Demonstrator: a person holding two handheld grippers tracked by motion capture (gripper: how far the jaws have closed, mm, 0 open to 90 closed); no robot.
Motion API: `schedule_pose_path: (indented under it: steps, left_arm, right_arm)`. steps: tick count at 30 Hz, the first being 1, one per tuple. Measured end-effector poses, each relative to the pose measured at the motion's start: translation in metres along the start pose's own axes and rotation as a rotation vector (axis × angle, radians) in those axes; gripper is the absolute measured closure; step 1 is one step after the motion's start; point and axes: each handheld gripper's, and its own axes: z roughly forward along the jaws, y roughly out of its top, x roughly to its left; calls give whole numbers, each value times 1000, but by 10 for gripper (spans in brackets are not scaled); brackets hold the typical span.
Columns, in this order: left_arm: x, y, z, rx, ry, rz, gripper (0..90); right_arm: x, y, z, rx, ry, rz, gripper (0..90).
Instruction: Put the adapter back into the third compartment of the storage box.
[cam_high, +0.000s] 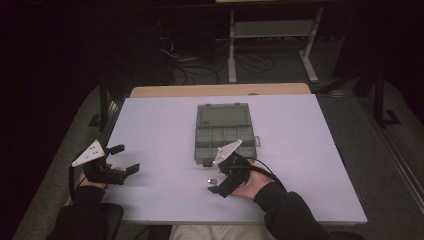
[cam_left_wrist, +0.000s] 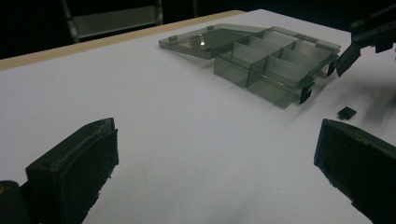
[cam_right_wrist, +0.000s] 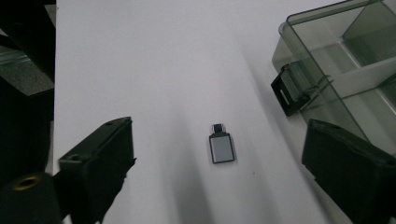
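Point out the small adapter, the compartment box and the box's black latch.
small adapter (cam_right_wrist: 221, 149), right gripper view, its grey body.
compartment box (cam_high: 224, 138), high view, a divider wall.
black latch (cam_right_wrist: 286, 95), right gripper view, its front face.

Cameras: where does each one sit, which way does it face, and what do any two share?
High view: above the person's side, looking forward and down at the table; both forearms, left gripper, right gripper.
Left gripper view: low, between its open fingers, facing the open organizer box.
Right gripper view: looking down between open fingers at the small adapter.
Shared: box and adapter appear in all three.
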Motion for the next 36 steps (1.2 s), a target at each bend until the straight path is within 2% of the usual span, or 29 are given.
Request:
schedule_pose_path:
  steps: [10, 20, 24, 36]
  left_arm:
    - [0, 0, 0, 3, -1, 2, 0]
    - [0, 0, 0, 0, 2, 0, 0]
    - [0, 0, 0, 2, 1, 3, 0]
    - [0, 0, 0, 4, 1, 5, 0]
  right_arm:
    - [-2, -1, 8, 29, 32, -20, 221]
    - [-1, -3, 16, 53, 54, -41, 430]
    - [0, -3, 18, 63, 48, -40, 495]
    - [-1, -5, 23, 74, -13, -45, 680]
